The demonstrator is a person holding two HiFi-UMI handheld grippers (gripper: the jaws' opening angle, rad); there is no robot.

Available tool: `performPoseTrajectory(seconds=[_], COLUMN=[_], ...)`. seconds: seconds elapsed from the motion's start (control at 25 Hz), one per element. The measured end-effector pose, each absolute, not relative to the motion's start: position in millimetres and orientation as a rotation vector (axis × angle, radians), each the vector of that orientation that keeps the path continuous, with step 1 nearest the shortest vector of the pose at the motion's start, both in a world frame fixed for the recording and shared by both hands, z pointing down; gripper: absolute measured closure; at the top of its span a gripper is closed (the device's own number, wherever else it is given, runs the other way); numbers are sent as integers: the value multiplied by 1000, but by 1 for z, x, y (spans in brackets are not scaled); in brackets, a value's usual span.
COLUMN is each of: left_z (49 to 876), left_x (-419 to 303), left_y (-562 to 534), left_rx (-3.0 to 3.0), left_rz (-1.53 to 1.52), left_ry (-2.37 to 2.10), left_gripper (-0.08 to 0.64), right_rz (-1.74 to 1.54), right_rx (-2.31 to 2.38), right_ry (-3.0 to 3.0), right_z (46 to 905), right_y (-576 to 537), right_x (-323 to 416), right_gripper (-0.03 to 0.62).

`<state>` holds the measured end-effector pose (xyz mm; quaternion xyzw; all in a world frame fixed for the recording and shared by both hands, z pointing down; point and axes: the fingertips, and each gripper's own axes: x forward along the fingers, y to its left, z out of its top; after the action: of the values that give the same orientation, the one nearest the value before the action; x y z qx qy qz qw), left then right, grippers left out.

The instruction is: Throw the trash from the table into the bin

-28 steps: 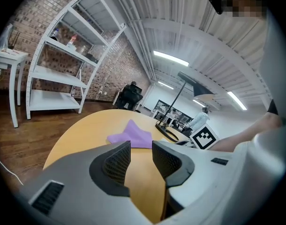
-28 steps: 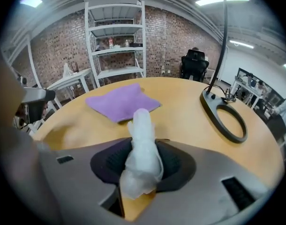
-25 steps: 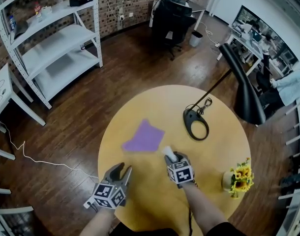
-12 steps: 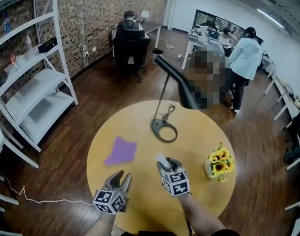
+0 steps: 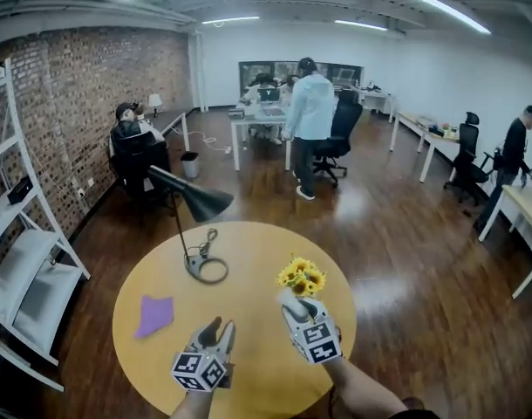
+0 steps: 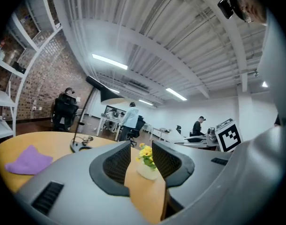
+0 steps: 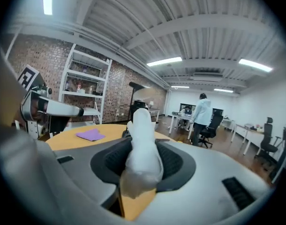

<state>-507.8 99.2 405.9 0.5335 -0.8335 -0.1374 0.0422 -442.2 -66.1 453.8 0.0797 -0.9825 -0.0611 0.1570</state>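
Right claw (image 7: 143,165) clamps a white wad (image 7: 142,130) — square-marker cube (image 5: 319,342) atop it.

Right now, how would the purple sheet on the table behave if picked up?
The purple sheet lies flat with soft folds, so probably floppy and light. Pushed, it may slide or bunch on the smooth table.
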Motion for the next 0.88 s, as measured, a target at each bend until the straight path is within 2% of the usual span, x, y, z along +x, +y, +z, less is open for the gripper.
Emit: performPoseTrajectory(seconds=[0.56,0.88], left_z=[361,365], left_x=[-255,-103], left_y=[-99,-197], left_rx=[2174,2482], left_rz=[-422,-416], left_ry=[-2195,-1798], left_gripper=[423,423], right_rz=[-101,-56], right_rx=[817,1273], right_ry=[-2773,-2584], right_z=[427,428], right_y=[-219,-271], right_x=[-126,67], right_gripper=[433,433])
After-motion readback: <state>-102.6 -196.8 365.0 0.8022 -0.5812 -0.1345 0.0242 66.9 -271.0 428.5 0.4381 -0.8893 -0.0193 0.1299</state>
